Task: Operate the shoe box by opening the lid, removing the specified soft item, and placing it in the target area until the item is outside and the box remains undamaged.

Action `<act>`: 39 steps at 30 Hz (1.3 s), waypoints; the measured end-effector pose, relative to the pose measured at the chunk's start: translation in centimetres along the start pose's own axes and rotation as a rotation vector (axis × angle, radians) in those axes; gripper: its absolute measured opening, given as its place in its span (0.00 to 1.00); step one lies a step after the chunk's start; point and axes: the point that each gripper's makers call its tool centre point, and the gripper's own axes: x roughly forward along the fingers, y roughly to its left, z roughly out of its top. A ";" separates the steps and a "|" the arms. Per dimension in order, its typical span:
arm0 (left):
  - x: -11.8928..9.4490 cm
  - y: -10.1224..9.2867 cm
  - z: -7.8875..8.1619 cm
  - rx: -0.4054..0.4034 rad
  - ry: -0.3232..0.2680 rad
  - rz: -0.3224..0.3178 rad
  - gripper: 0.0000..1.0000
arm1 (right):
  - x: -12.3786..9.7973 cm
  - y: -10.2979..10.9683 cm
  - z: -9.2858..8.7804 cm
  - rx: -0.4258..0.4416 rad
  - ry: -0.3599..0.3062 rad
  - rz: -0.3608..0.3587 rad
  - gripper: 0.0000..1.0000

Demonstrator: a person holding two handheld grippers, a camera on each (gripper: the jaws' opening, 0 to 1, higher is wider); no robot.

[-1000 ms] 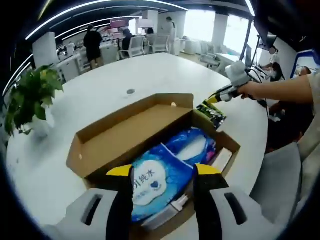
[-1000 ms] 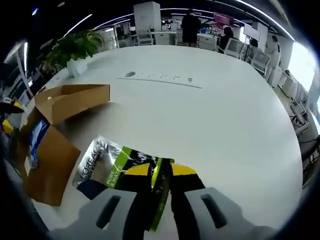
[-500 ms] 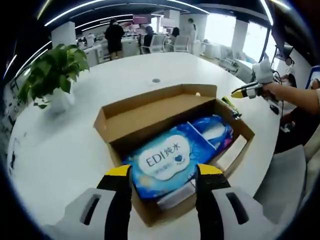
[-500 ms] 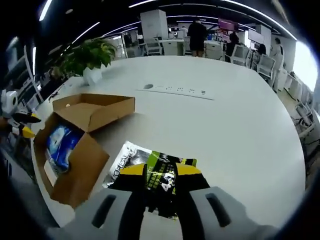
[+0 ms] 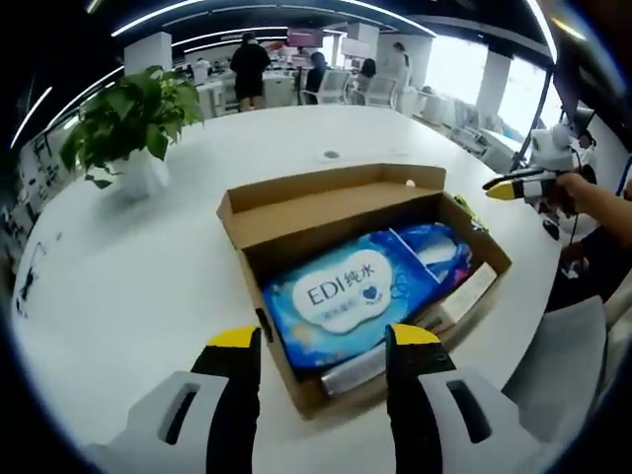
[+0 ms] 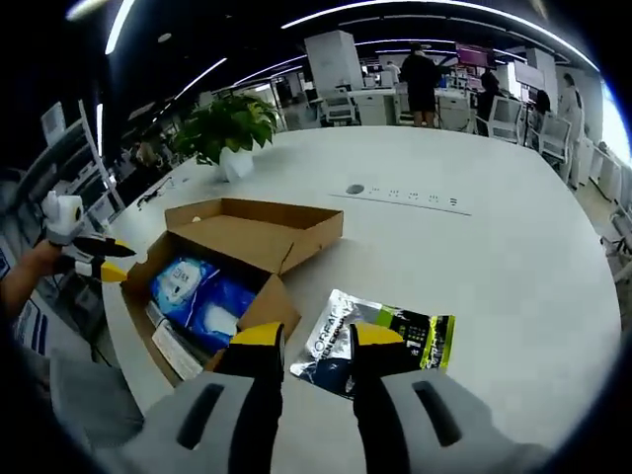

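Observation:
The brown shoe box (image 5: 296,212) stands on the white table with its lid folded back. A blue wipes pack (image 5: 346,291) marked "EDI" lies inside, beside a white flat item (image 5: 464,296). My left gripper (image 5: 324,341) hovers open just before the box's near corner, holding nothing. In the right gripper view the same box (image 6: 262,232) sits to the left with the blue pack (image 6: 202,291) inside. A silver, green and black soft pouch (image 6: 390,336) lies flat on the table beside the box. My right gripper (image 6: 317,336) is open above the pouch's near edge.
A potted plant (image 5: 133,123) stands at the table's far left, also seen as the plant (image 6: 232,123). A socket strip (image 6: 410,195) is set into the tabletop. The other gripper (image 5: 518,183) hangs past the box's right end. People and desks are far behind.
My right gripper has let go of the pouch, which now lies on the table, and has drawn back. The left gripper has pulled back from over the box.

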 end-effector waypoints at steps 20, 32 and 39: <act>-1.5 1.5 -2.7 -0.135 -0.032 0.070 0.40 | 4.3 8.8 -0.3 -0.072 0.024 0.178 0.26; -1.2 1.6 -3.7 -0.194 -0.029 0.088 0.31 | 7.2 11.9 -0.9 -0.110 0.069 0.230 0.25; -0.9 1.9 -4.1 -0.226 -0.016 0.105 0.24 | 8.8 13.0 -0.7 -0.131 0.083 0.250 0.22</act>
